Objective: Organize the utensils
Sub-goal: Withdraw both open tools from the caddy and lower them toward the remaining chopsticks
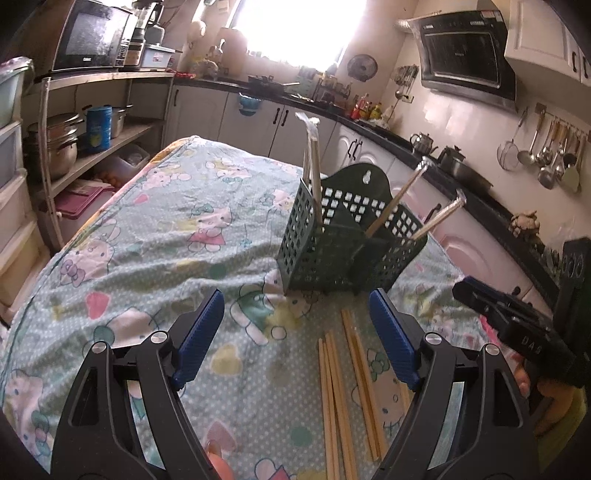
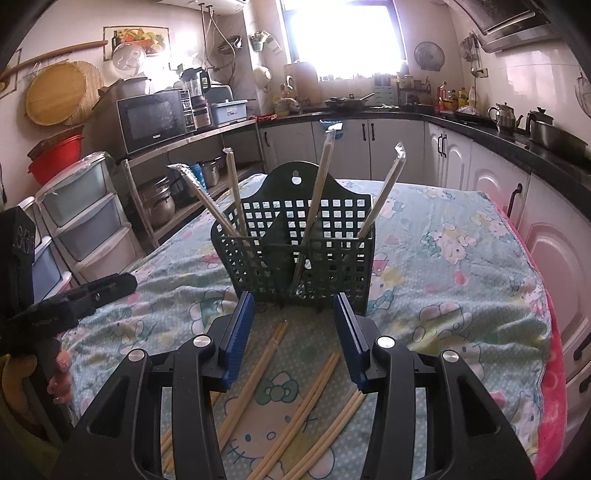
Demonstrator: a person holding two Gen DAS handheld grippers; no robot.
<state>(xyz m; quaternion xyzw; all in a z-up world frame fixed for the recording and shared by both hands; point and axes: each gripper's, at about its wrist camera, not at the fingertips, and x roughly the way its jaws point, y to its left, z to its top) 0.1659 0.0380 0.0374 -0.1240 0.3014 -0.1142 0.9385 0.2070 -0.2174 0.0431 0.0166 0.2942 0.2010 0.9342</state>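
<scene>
Sunlit kitchen window point(image 2: 341, 35), white cabinets point(image 2: 399, 147), dark countertop point(image 2: 480, 127), microwave point(image 2: 153, 118) on shelf.

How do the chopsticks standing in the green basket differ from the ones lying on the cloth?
The basket chopsticks stand leaning in the green basket; the loose chopsticks lie flat on the cloth in front of it. The basket chopsticks are in clear shiny wrappers crimped at the top; the loose chopsticks are bare. The basket ones fan apart; the loose ones lie near each other. Both are long, thin and pale.
</scene>
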